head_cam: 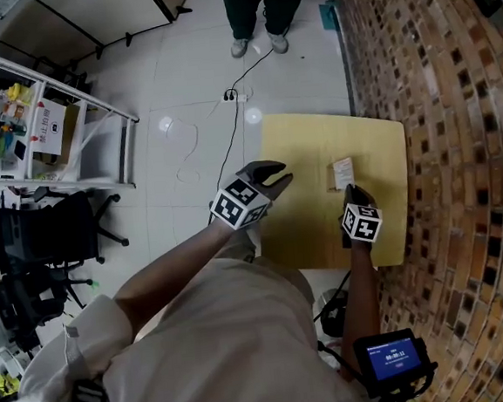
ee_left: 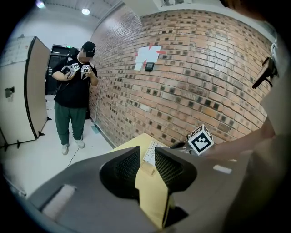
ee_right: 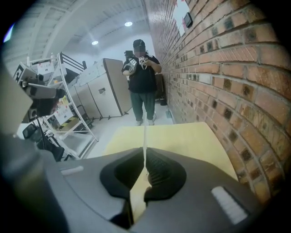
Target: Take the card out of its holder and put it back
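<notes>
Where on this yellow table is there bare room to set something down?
Bare: the table's far strip, between the card and the far edge, and the side along the brick wall. Crowded: the near middle, where the right gripper has its jaws shut on the card, and the left edge under the left gripper.

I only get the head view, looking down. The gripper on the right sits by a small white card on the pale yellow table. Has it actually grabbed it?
Observer: Yes. Seen along its jaws, the right gripper is shut on the small white card, edge-on between them.
Operator: And the other one?
Observer: The left gripper has its jaws apart with nothing gripped; the pale yellow table shows through the gap.
Operator: I just see legs up top.
Observer: That person stands by the red-brown brick wall, holding two grippers at chest height.
</notes>
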`<state>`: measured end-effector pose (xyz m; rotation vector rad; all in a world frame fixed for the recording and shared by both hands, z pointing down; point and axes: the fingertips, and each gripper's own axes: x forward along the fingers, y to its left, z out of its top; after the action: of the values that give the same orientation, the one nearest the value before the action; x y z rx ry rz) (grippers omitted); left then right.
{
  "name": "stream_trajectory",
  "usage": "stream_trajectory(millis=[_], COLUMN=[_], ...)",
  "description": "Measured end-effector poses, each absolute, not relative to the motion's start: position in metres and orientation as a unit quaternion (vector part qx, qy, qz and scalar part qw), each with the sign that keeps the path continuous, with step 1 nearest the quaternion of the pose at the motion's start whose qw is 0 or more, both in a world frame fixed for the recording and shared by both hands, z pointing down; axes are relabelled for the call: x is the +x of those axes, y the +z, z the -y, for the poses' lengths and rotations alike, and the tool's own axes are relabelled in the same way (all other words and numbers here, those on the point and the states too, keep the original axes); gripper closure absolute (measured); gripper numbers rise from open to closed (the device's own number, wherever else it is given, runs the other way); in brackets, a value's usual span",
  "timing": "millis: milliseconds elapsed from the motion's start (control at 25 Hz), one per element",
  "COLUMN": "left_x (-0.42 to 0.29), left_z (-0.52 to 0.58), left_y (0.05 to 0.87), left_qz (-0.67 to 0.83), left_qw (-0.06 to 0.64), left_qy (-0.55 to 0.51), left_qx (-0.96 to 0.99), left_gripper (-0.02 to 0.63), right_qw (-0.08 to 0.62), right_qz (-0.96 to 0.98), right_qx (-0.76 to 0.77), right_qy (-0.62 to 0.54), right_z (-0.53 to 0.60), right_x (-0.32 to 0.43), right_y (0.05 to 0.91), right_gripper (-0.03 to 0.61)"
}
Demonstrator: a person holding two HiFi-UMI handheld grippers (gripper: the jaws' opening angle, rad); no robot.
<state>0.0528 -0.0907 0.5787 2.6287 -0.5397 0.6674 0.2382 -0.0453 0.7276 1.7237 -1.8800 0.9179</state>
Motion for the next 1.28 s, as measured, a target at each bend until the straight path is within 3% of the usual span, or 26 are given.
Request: stream_trajectory(millis=[1280], left_x=[0.049], left_z=[0.094], left_y=[0.582], left_qz=[0.184], left_qw=[0.192], left_qy=[0.244], left_qx=[0.933], left_gripper=[0.494], right_qw=[0.207], right_qz=[0.650], right_qx=[0.645], right_qy=[0.344], right_z=[0.041], right_x=[0.240], right_y=[0.753], right_gripper=[0.565])
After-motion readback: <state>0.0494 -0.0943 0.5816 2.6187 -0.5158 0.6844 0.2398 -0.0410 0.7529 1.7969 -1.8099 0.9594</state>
